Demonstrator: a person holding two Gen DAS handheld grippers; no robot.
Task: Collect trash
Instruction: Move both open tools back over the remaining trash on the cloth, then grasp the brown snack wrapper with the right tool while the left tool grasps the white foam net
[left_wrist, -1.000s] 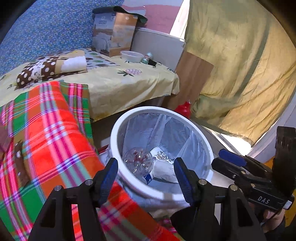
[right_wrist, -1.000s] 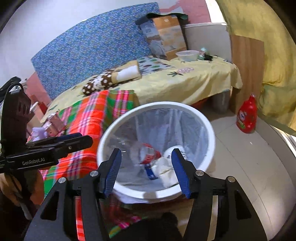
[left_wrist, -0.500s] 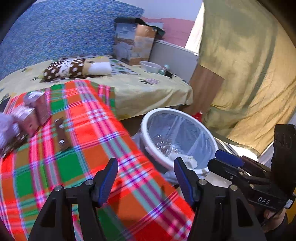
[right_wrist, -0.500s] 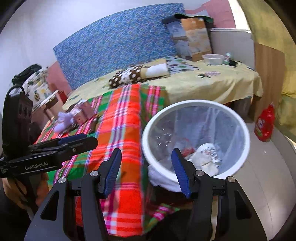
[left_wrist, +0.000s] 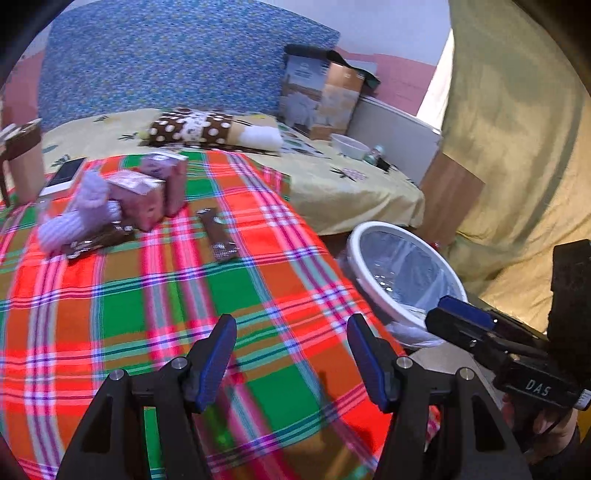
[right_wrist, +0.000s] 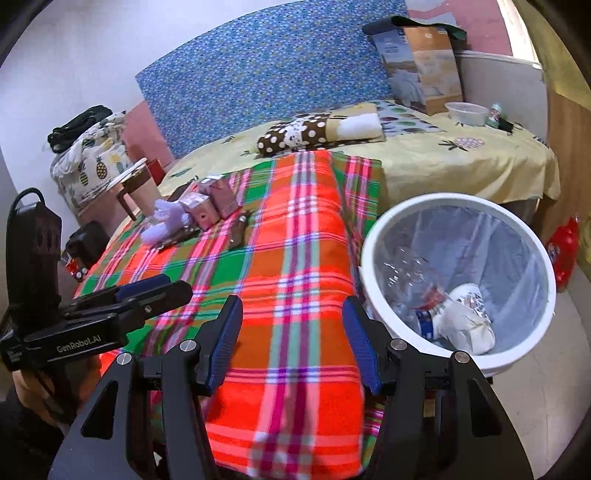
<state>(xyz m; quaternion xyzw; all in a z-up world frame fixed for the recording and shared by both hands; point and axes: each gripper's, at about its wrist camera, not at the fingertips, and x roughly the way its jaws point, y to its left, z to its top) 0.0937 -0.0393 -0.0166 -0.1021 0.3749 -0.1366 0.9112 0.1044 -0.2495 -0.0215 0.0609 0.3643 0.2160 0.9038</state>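
Plaid blanket (left_wrist: 155, 302) covers the bed, wrappers (left_wrist: 220, 236) at eleven o'clock. Both claws, left (left_wrist: 291, 363) and right (right_wrist: 291, 339), gape empty; bin (right_wrist: 458, 280) at two.

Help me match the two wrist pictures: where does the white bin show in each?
Left wrist: the bin is right of centre, beside the plaid blanket's right edge, partly behind the right tool.
Right wrist: the bin fills the lower right, with bottles and paper inside, right of the open tool.
Shared landmark: the spotted pillow beyond the blanket.
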